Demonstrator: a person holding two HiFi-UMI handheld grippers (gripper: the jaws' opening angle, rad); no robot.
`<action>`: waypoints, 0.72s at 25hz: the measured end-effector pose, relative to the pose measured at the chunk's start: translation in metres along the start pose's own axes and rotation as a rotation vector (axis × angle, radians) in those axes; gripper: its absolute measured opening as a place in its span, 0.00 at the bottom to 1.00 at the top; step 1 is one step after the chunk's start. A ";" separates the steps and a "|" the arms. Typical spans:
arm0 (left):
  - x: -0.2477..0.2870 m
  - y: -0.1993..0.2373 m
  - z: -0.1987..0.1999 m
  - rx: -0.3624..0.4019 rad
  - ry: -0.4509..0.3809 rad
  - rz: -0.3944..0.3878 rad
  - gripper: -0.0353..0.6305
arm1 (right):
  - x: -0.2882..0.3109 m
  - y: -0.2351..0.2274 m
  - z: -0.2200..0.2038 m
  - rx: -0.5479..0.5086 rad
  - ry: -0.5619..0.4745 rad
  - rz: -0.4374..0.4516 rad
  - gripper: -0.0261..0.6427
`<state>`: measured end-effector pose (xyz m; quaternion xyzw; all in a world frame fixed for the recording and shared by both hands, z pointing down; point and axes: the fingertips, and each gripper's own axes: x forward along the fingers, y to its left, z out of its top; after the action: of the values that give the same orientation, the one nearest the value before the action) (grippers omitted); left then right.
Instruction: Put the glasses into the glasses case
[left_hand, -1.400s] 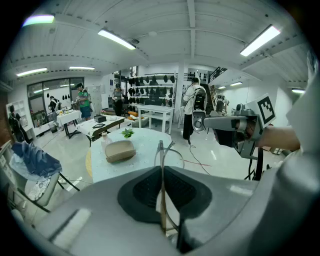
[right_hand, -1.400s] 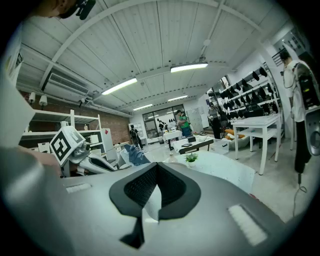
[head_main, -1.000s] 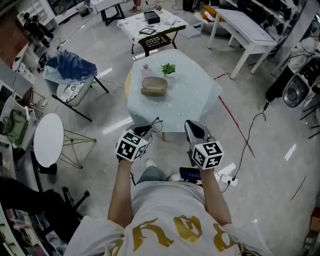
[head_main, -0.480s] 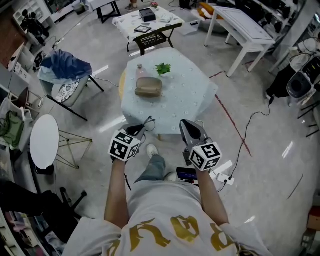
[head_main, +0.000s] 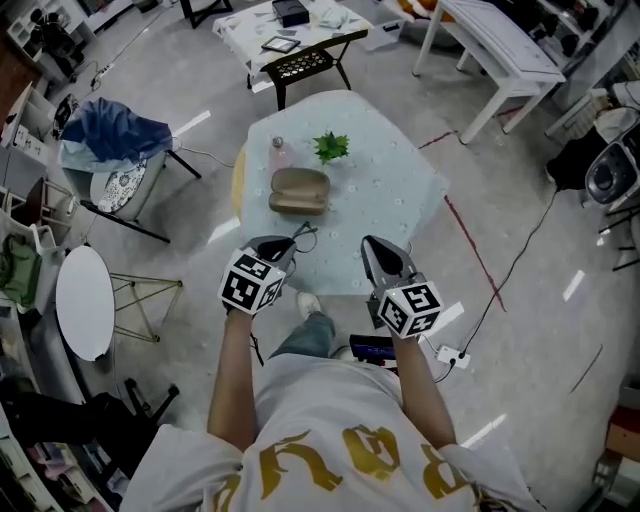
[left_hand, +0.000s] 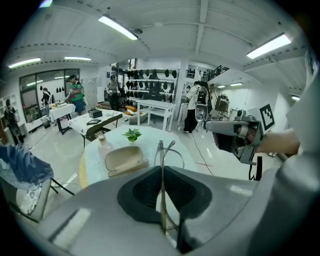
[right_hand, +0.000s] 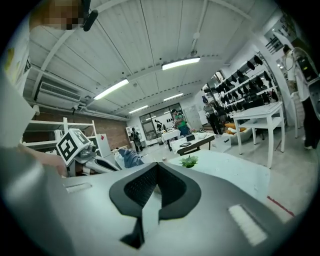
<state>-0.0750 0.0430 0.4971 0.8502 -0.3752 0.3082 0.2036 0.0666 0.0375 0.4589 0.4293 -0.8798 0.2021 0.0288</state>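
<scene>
Currently the left gripper (head_main: 288, 246) is clamped on the glasses (head_main: 304, 236): in the left gripper view the thin wire frame is pinched edge-on between the jaws and sticks out past the tips. The right gripper (head_main: 376, 248) has its jaws pressed together with nothing in them. Both hang at the near edge of the table (head_main: 400, 195), not over it yet. The glasses case (head_main: 299, 190) lies on the table at 12 o'clock from the left gripper, well apart from it, with a small plant (head_main: 331, 148) at 1 o'clock of the case and a bottle (head_main: 278, 150) at 11. The case looks shut from here, not certain. My read: approach phase, nothing placed. To do it well, bring the right gripper in first to lift the lid and pin the case so it doesn't skate on the cloth. Then come in low with the glasses, long axis lined up with the case. Release only once the frame sits inside. Can't tell if the temples are folded; check before lowering.
</scene>
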 end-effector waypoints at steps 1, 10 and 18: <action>0.006 0.011 0.005 0.005 0.004 -0.007 0.08 | 0.012 -0.004 0.002 0.004 0.008 -0.005 0.07; 0.048 0.094 0.035 0.051 0.033 -0.060 0.08 | 0.096 -0.028 0.007 0.010 0.061 -0.060 0.08; 0.074 0.112 0.044 0.124 0.070 -0.099 0.08 | 0.108 -0.039 0.020 0.009 0.045 -0.109 0.08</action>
<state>-0.1047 -0.0917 0.5279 0.8675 -0.3054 0.3499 0.1784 0.0311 -0.0720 0.4779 0.4720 -0.8533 0.2138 0.0578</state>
